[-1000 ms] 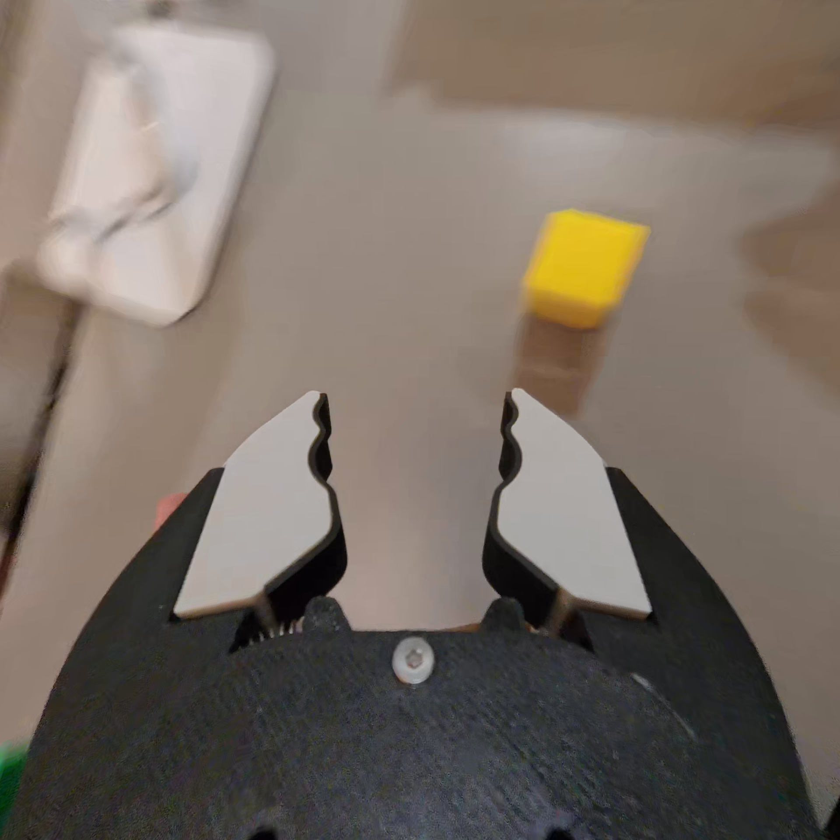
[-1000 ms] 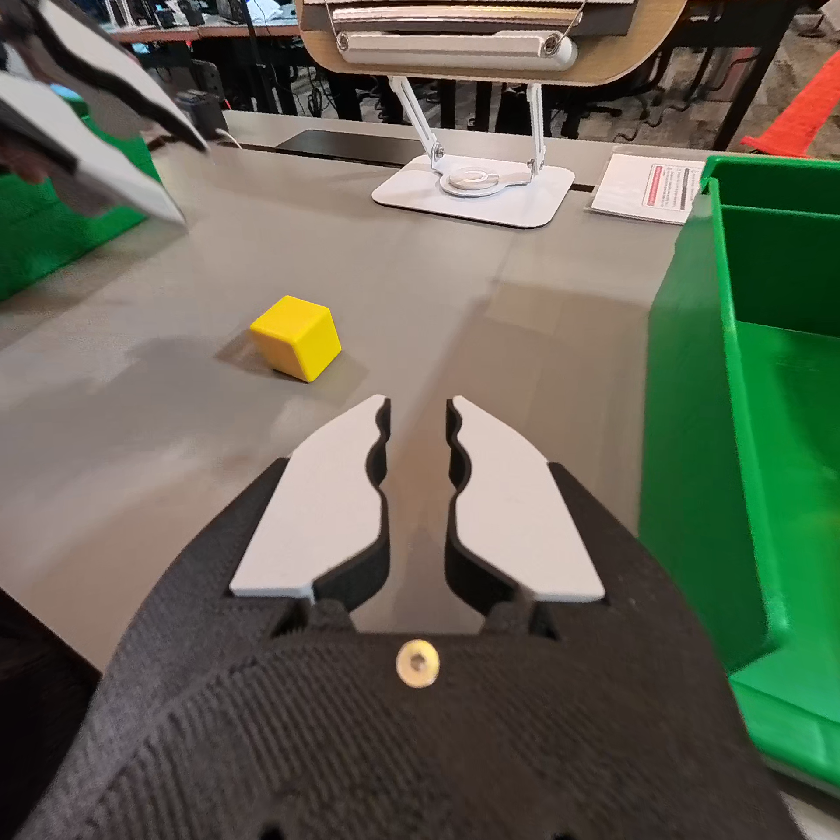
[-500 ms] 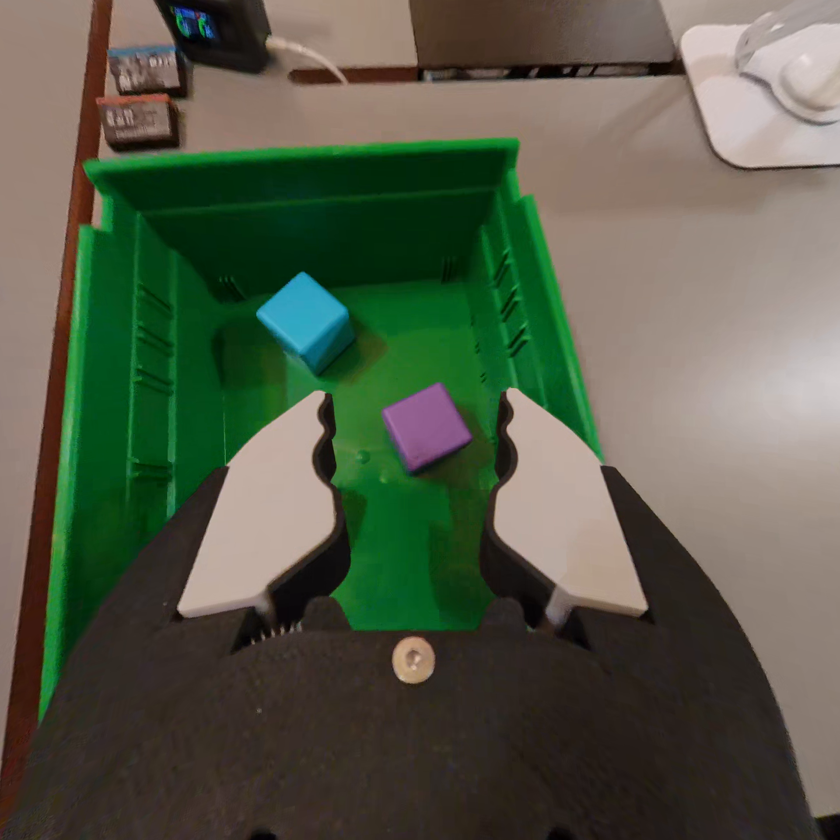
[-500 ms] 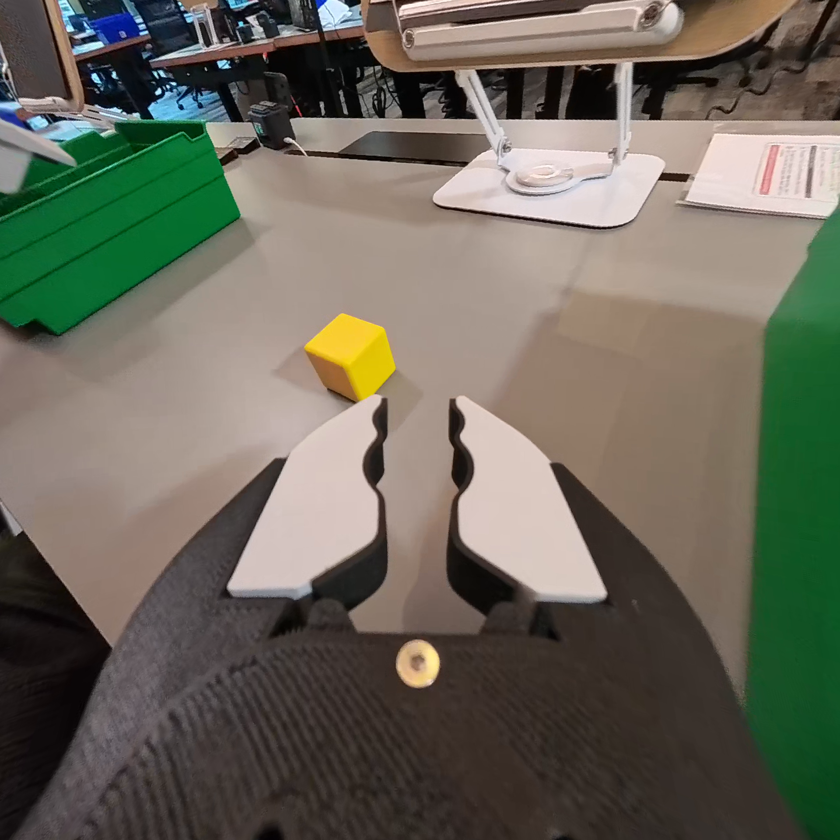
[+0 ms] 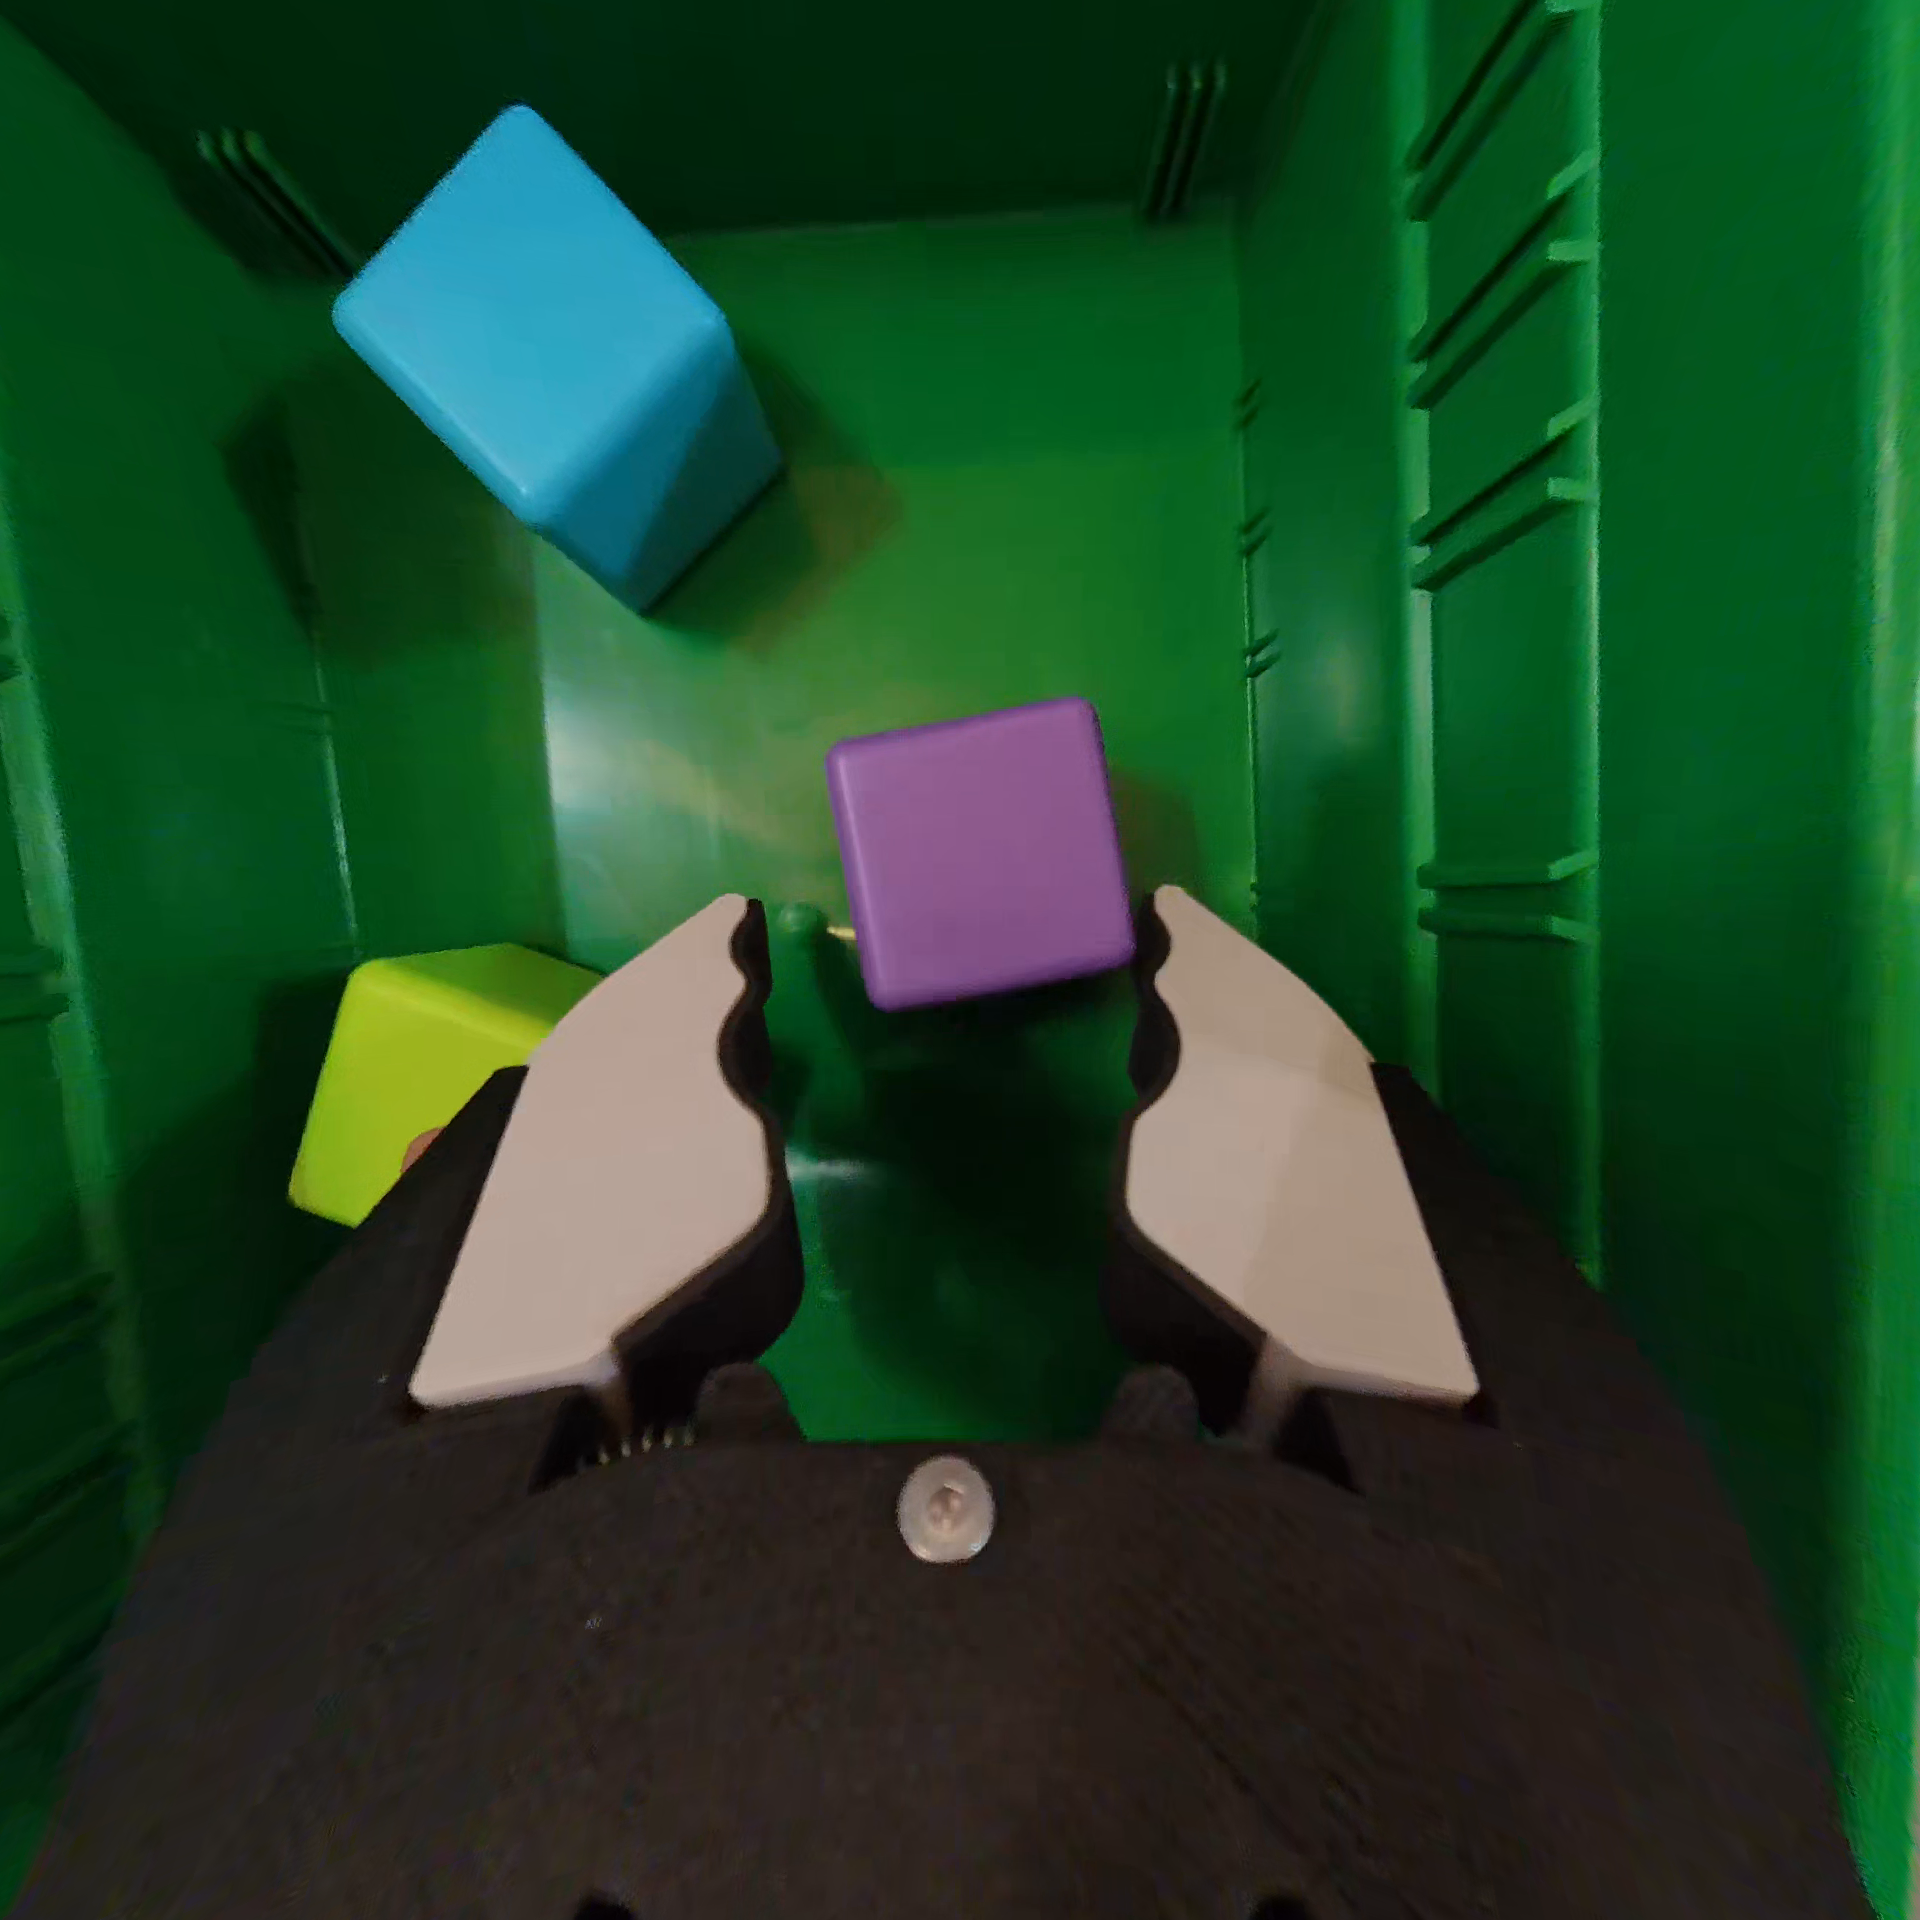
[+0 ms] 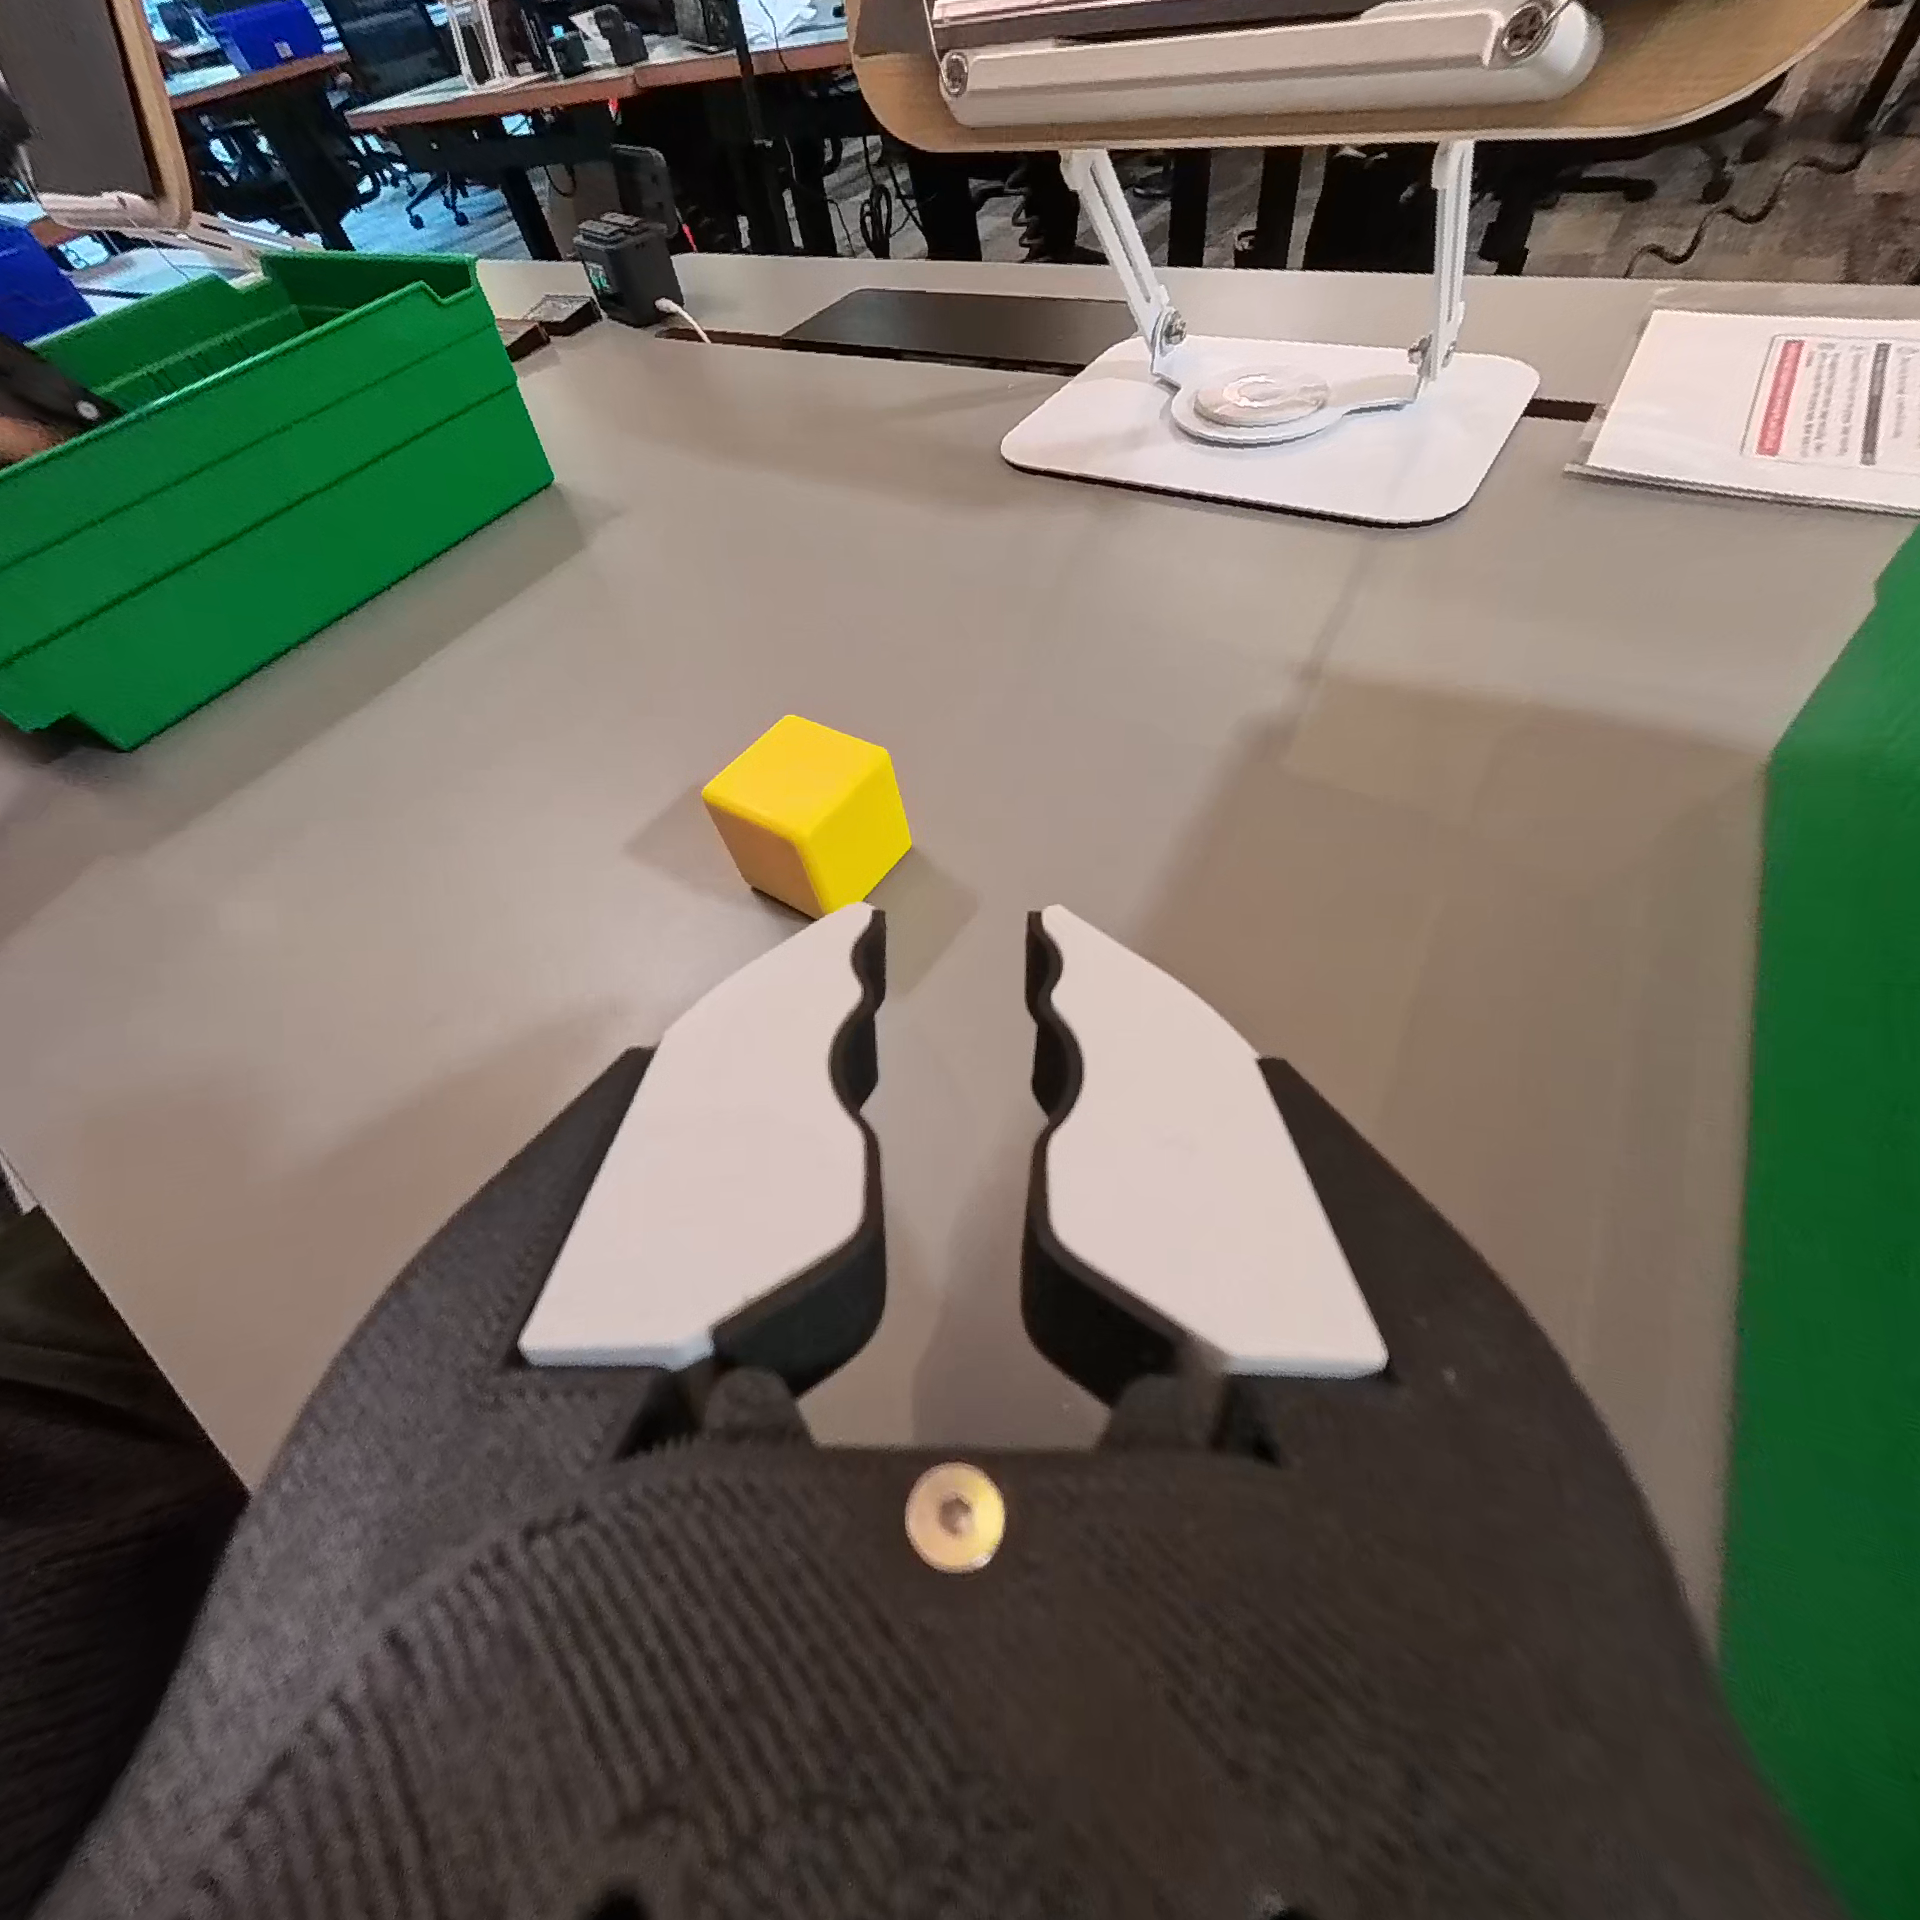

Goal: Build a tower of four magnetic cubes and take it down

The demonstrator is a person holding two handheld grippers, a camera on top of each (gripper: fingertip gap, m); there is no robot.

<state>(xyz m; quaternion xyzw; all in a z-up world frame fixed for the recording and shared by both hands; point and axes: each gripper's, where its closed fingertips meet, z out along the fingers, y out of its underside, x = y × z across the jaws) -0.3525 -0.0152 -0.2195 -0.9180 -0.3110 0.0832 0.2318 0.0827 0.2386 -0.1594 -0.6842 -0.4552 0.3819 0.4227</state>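
Your left gripper (image 5: 951,914) sits low inside the green bin (image 5: 1507,644), its pale fingers spread wide and grasping nothing. At the near left of the bin floor a lime-green cube (image 5: 416,1060) lies partly hidden behind your left finger (image 5: 623,1164). At the far left a blue cube (image 5: 551,353) stands turned on its corner close to the back wall. The purple cube (image 5: 982,852) lies just ahead of your fingertips, in line with the gap and nearer the right one; whether that tip touches it cannot be told. The bin's ribbed, glossy plastic walls close you in on both sides, the right wall very near. All three cubes are smooth with rounded edges.

From your right gripper (image 6: 956,920), the same green bin (image 6: 260,499) sits at the far left of the smooth grey table (image 6: 1143,675). A yellow cube (image 6: 805,810), matte with softened corners, rests on the open table just ahead and left of your left fingertip, apart from it. Your right fingers stand a narrow gap apart, released and gripping nothing. Farther off, a white stand base (image 6: 1278,426) with thin metal arms rests on the table, and a printed sheet (image 6: 1766,405) lies at the far right. A second green bin's wall (image 6: 1839,1143) rises close at your right.
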